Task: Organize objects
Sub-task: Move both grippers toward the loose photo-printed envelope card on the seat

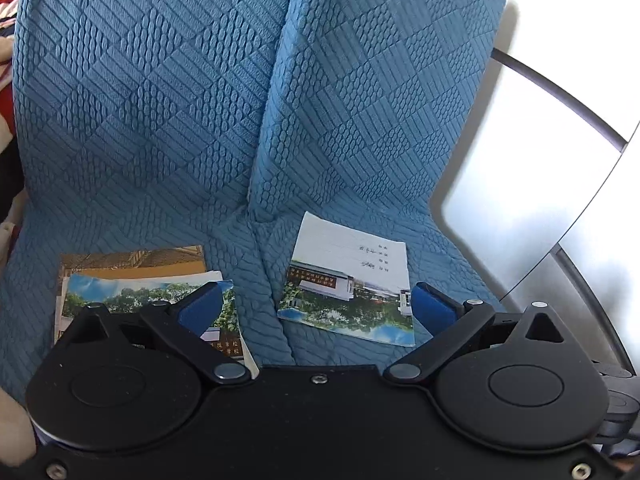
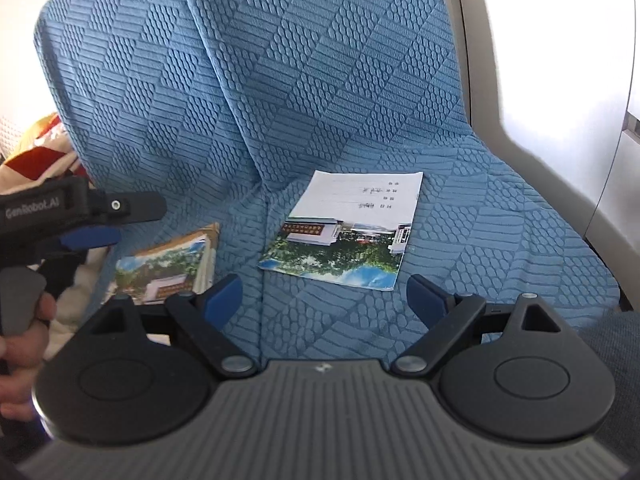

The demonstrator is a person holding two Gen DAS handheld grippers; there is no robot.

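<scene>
While both claws hang above the seat with nothing in them, the notebooks lie where they can be reached from the near edge.

Far left, right wrist view: a hand grips the handle of the left claw. Its blue pads look parted and nothing sits between them. From its own camera the left claw is spread wide, one pad over the stack, the other just beside the single booklet.

Left of the seat crease: a stack of notebooks, glossy covers printed with trees and sky, an orange-brown cover underneath and fanned out behind. Edges uneven, so the pile is loose, probably the collecting point.

Centre: blue sofa cover, quilted stretch fabric with raised oval and ribbed squares. Soft and grippy; flat paper will sit tight against it.

Right of the crease: a single notebook, thin, lying flat and alone, well apart from the stack. White upper half with handwritten lines, building and pond photo below.

Near, right: right claw spread wide, empty, aimed at that notebook's near edge. Likely next pick; the near corner looks slightly lifted, a possible way in.
</scene>
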